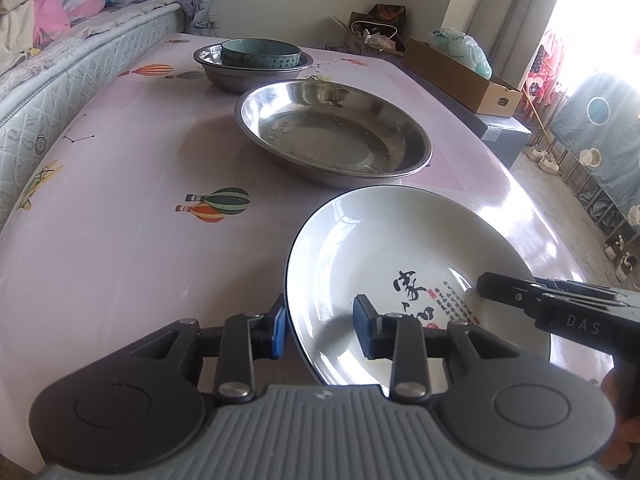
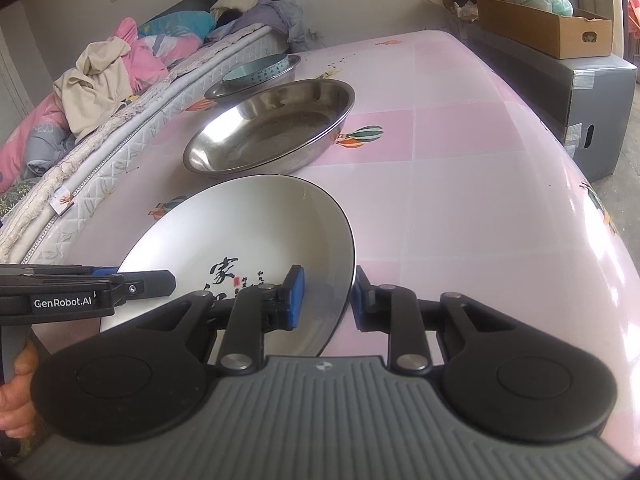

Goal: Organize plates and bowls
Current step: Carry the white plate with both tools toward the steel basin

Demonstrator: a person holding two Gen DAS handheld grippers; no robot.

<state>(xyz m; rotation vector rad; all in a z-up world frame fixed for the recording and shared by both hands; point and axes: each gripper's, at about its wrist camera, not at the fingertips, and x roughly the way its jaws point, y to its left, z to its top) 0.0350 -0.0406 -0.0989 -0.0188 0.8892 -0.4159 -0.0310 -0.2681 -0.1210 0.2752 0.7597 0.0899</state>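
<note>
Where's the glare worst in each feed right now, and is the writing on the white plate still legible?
Left wrist view: the window at upper right is blown out, washing the table edge; the white plate carries soft highlights, its calligraphy readable. Right wrist view: glare streaks the table's right edge; the steel dish shows a bright reflection; plate writing sharp. Fisheye bends the edges in both.

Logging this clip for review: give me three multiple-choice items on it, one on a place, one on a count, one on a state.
1. Where does the teal bowl sit?
A. inside a steel bowl
B. on the white plate
C. on the bed

2. How many steel dishes are on the table?
A. one
B. two
C. four

3. How do the grippers stand at the white plate?
A. both straddling its rim
B. both far away
C. only the left near it

Answers: 1 A, nested in it; 2 B, that bowl and the wide steel pan; 3 A, left gripper and right gripper each have a finger on either side of the rim.
</note>
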